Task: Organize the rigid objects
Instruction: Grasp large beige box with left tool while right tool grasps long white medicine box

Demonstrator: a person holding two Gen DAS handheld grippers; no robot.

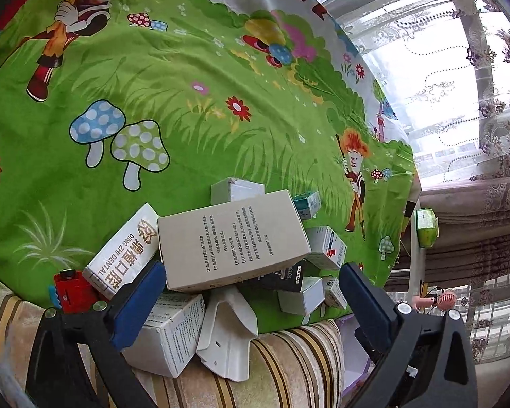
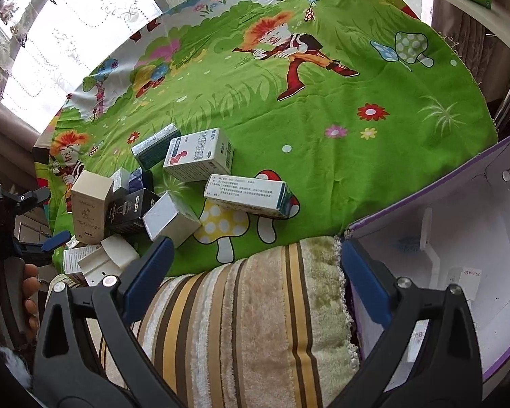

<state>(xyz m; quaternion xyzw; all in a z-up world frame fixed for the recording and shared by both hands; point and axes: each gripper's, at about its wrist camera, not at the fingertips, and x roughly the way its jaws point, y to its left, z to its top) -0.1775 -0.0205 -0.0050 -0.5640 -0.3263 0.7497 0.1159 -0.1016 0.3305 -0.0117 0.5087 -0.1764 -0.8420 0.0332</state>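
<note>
Boxes [image 1: 234, 238] are lying heaped at the near edge of the green cartoon sheet [image 1: 153, 68], the big grey carton [image 1: 233, 239] topping them, its long axis running roughly across my left tongs [image 1: 251, 292]. Those are hanging wide open just over it, nothing clasped. My right tongs [image 2: 255, 272], released too, are pointing between the pile and the purple bin [image 2: 459, 224], so I judge the left nearer.

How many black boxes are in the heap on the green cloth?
1. The black box leans between the beige box and the silver box, mid-heap. More could be hidden underneath.
</note>
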